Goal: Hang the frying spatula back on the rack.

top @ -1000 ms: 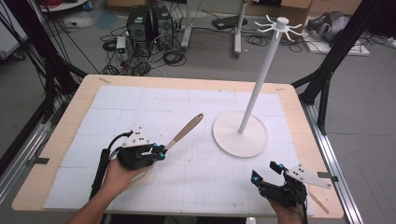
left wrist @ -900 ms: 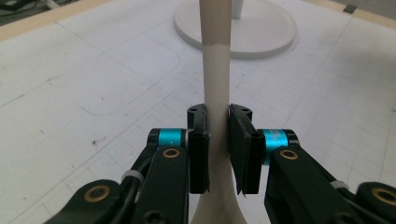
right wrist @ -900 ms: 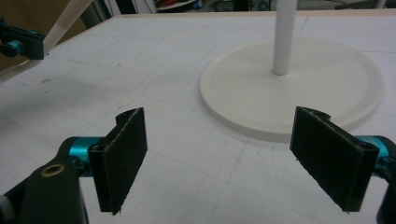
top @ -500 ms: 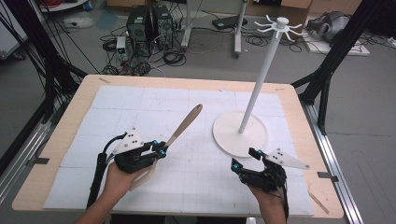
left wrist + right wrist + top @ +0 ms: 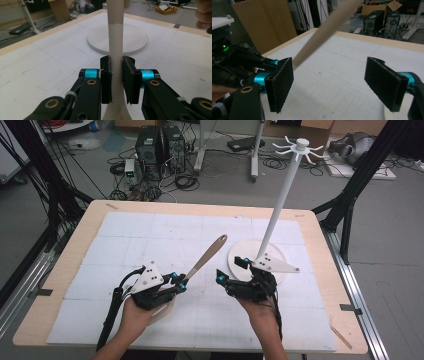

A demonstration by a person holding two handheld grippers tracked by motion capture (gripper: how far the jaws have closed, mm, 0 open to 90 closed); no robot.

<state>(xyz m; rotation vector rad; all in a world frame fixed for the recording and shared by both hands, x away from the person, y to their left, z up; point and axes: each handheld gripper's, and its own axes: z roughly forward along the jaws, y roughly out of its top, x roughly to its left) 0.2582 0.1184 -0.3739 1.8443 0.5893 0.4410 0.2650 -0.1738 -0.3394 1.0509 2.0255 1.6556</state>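
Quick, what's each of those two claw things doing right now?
Left gripper: shut on the wooden spoon, its jaws clamped on the handle.
Right gripper: open, jaws wide apart, holding nothing.

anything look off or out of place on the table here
Nothing stands out. The wooden spoon is off the mat only because the left tongs hold its handle. The right tongs are open beside it, and the white hook stand is upright.

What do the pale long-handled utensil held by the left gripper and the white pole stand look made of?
The pale long-handled utensil looks like unvarnished wood: matte beige, no glare. The white pole stand looks like painted metal or plastic: uniform smooth white, faint sheen; cannot tell which.
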